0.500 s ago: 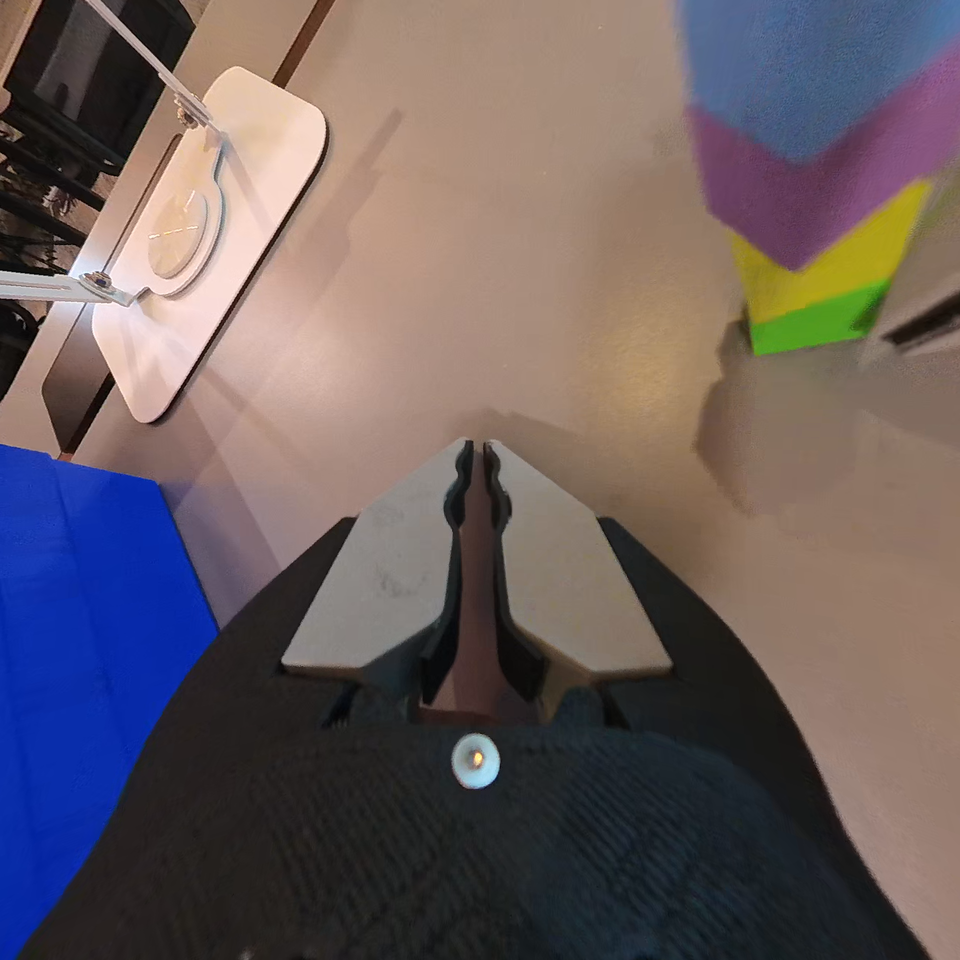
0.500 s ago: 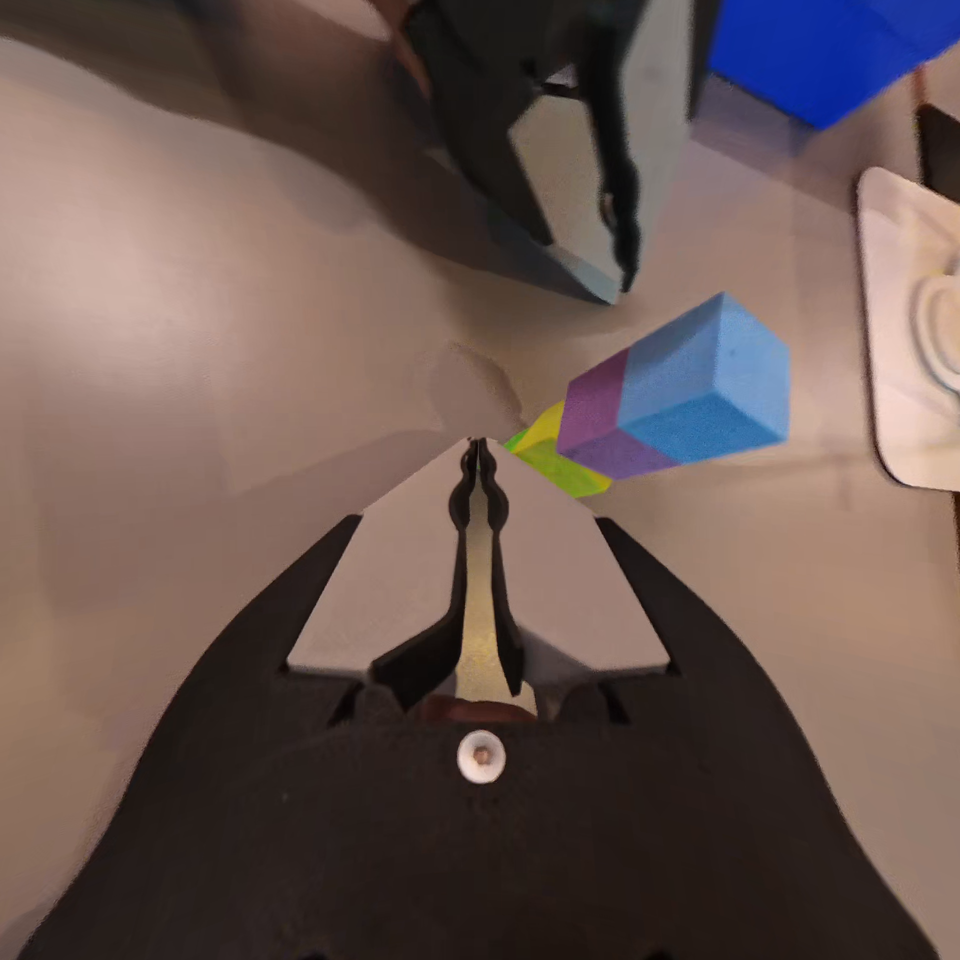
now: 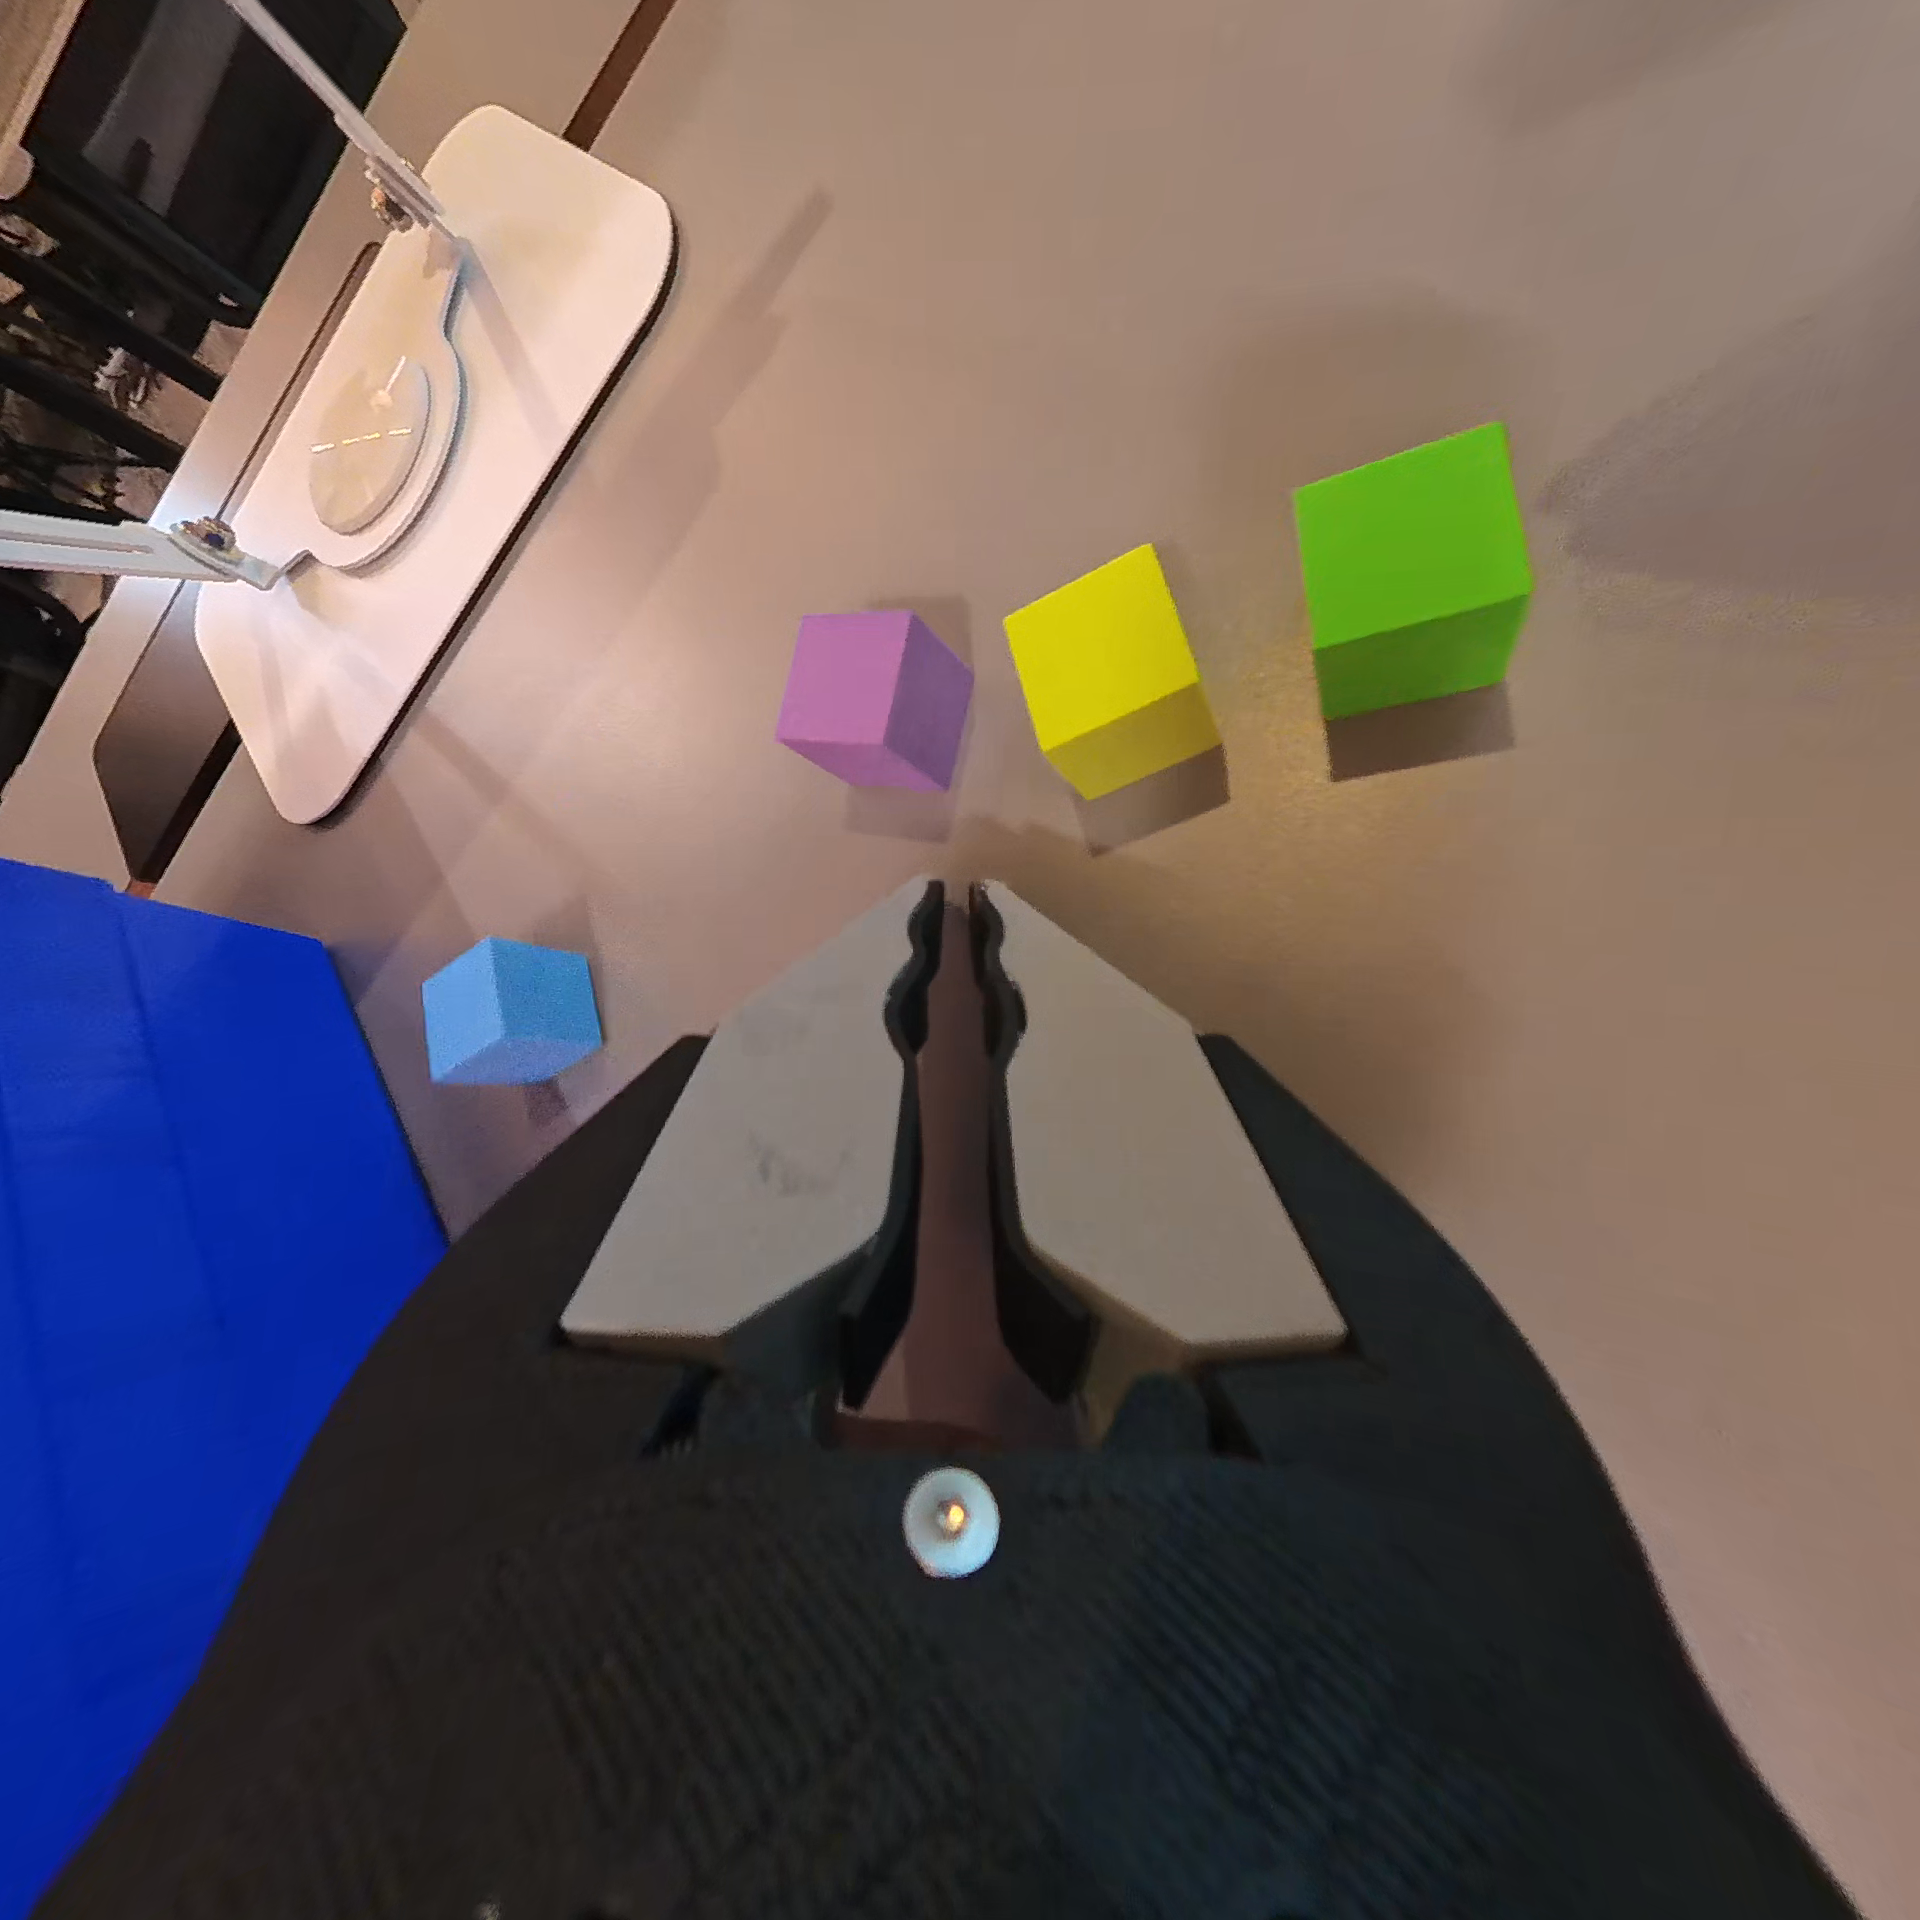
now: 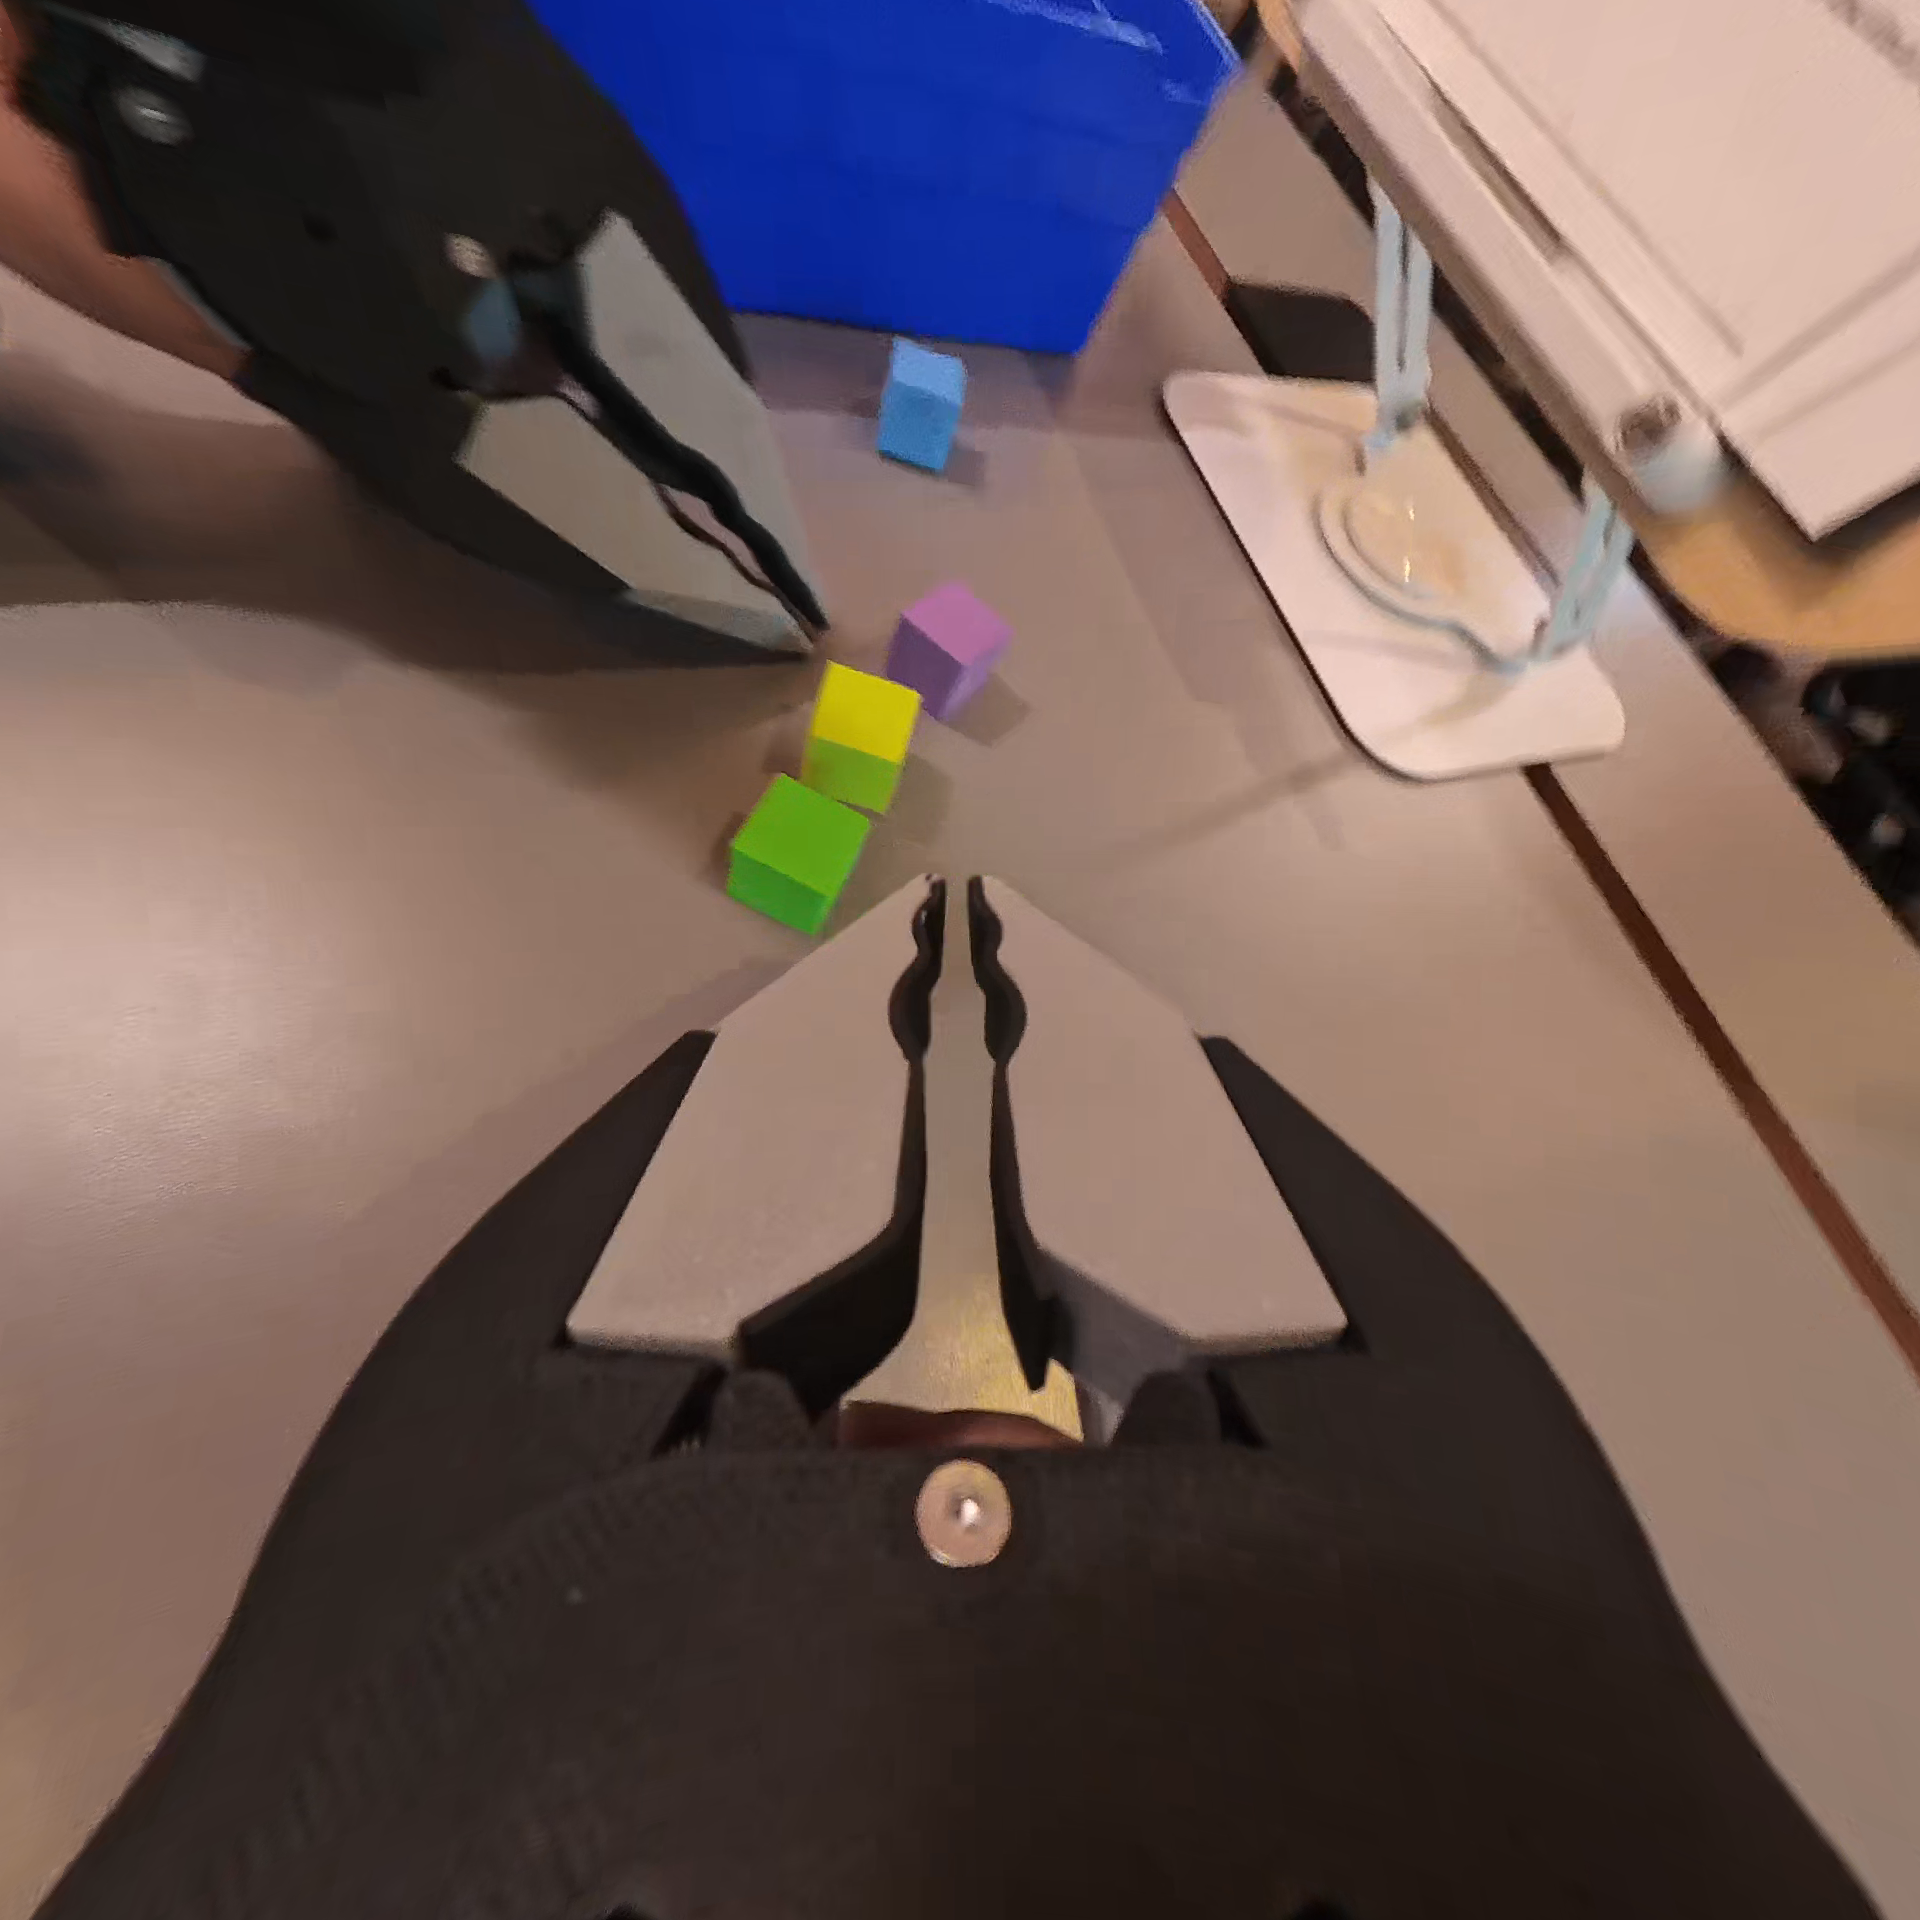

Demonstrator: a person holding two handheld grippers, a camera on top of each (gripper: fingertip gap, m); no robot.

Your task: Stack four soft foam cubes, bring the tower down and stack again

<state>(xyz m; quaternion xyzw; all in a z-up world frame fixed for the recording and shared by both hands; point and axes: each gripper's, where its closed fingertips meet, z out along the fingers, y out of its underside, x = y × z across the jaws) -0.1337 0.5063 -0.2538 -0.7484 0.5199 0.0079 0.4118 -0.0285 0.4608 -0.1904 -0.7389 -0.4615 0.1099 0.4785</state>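
Four foam cubes lie apart on the beige table. In the left wrist view the green cube (image 3: 1408, 566) is at right, the yellow cube (image 3: 1107, 665) and purple cube (image 3: 873, 696) in the middle, the light blue cube (image 3: 509, 1008) at left by the blue bin. My left gripper (image 3: 954, 888) is shut and empty, just short of the purple and yellow cubes. In the right wrist view my right gripper (image 4: 951, 883) is shut and empty, just right of the green cube (image 4: 798, 852); beyond lie the yellow (image 4: 862, 732), purple (image 4: 948, 646) and blue cubes (image 4: 920, 403). The left gripper (image 4: 810, 621) shows there too.
A blue bin (image 3: 156, 1247) stands at the left, also seen in the right wrist view (image 4: 914, 156). A white base plate with a metal stand (image 3: 416, 447) sits near the table's edge, seen again in the right wrist view (image 4: 1392, 582). White furniture (image 4: 1683, 229) stands beyond the edge. My hands' fingertips stand some 15 centimetres from each other. My left tips are roughly 5 centimetres from the yellow cube (image 3: 1107, 665). My right wrist view (image 4: 854, 708) looks at it from another angle.
The tower of four cubes has fallen; the cubes now lie scattered, the blue one rolled to the bin. Both grippers have pulled back from the cubes.
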